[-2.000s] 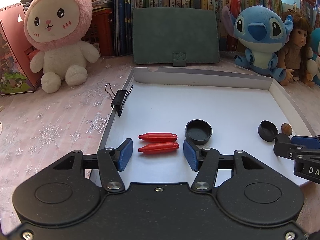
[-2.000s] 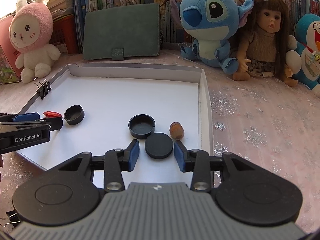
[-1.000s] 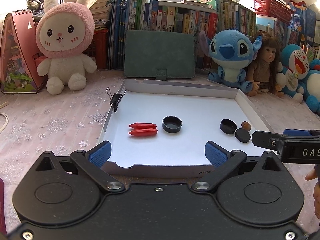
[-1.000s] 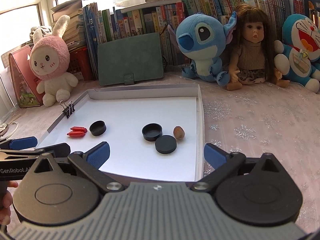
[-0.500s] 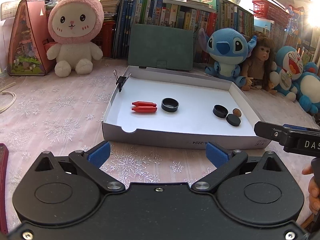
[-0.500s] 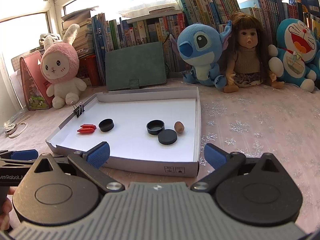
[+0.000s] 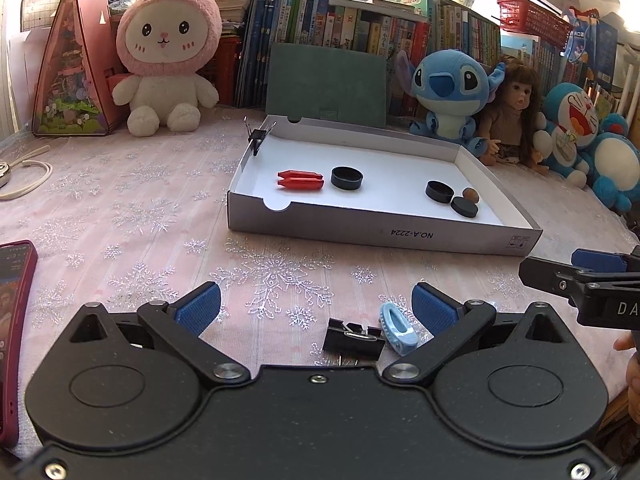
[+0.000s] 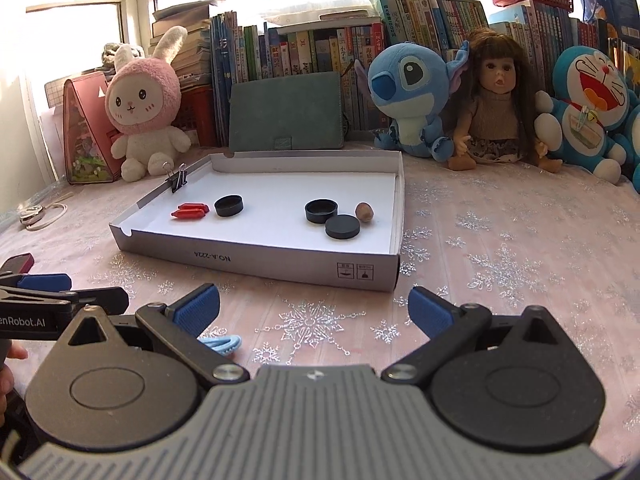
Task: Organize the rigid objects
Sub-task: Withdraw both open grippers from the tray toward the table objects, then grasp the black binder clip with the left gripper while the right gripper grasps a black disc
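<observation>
A shallow white cardboard tray (image 7: 384, 236) (image 8: 256, 266) sits on the pink snowflake tablecloth. Inside lie two red capsule-shaped pieces (image 7: 300, 180) (image 8: 190, 211), a black cap (image 7: 347, 178) (image 8: 229, 205), a second black cap (image 7: 439, 191) (image 8: 321, 211), a flat black disc (image 7: 464, 206) (image 8: 342, 227) and a brown nut (image 7: 471, 194) (image 8: 364, 212). My left gripper (image 7: 316, 306) is open and held back in front of the tray. Between its fingers on the cloth lie a black binder clip (image 7: 352, 342) and a light blue clip (image 7: 398, 330) (image 8: 222, 344). My right gripper (image 8: 314, 304) is open and holds nothing.
A binder clip (image 7: 256, 136) (image 8: 178, 178) grips the tray's left wall. Plush toys, a doll, a green folder (image 7: 328, 84) and books line the back. A dark red phone (image 7: 12, 320) lies at the left edge. A cord (image 7: 24, 176) lies far left.
Both grippers have pulled back out of the tray and opened wide. The tray now lies well ahead, and the black binder clip and blue clip have come into the left wrist view.
</observation>
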`<state>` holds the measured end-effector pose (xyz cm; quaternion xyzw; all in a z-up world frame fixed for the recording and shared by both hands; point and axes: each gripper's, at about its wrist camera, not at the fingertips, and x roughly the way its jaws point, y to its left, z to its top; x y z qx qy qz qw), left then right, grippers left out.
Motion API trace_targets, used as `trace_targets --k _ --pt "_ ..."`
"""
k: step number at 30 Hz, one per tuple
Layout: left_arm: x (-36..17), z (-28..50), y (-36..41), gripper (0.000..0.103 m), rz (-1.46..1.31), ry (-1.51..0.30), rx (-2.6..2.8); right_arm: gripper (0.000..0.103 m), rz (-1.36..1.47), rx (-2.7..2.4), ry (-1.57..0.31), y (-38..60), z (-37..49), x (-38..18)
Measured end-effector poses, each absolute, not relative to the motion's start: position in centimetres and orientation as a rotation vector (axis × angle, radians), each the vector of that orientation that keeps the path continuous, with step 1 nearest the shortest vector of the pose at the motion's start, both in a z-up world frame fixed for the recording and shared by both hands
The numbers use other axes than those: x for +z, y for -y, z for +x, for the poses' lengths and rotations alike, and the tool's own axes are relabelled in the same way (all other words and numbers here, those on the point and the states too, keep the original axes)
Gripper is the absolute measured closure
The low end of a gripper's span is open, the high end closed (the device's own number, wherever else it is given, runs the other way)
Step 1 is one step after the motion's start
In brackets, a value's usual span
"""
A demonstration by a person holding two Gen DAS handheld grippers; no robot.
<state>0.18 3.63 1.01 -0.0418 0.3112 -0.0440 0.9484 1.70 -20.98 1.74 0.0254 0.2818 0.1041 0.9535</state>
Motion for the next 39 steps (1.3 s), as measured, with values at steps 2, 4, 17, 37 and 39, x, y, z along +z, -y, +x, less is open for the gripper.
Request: trace_targets --k 2,4,17,37,39 --pt "0.9 -0.6 -3.5 0.001 -0.057 -0.618 -0.095 0.0 0.026 0.219 -0.564 20.7 1.0 1.6" --pt "0.8 -1.2 -3.2 0.001 -0.031 -0.61 -0.103 0.0 0.005 0.23 -0.565 20.5 0.4 1.4" --pt "-1.0 -3.2 -2.9 0.001 0.022 -0.639 -0.104 0.0 -0.08 0.255 -0.666 19.0 -0.4 -1.2" --pt "-1.6 -3.0 -2.4 0.0 0.068 -0.627 -0.105 0.0 -0.043 0.204 -0.585 19.0 -1.1 -2.1" --pt "-1.6 -2.9 -2.4 0.0 0.066 -0.629 -0.098 0.0 -0.045 0.203 -0.588 19.0 -1.1 -2.0"
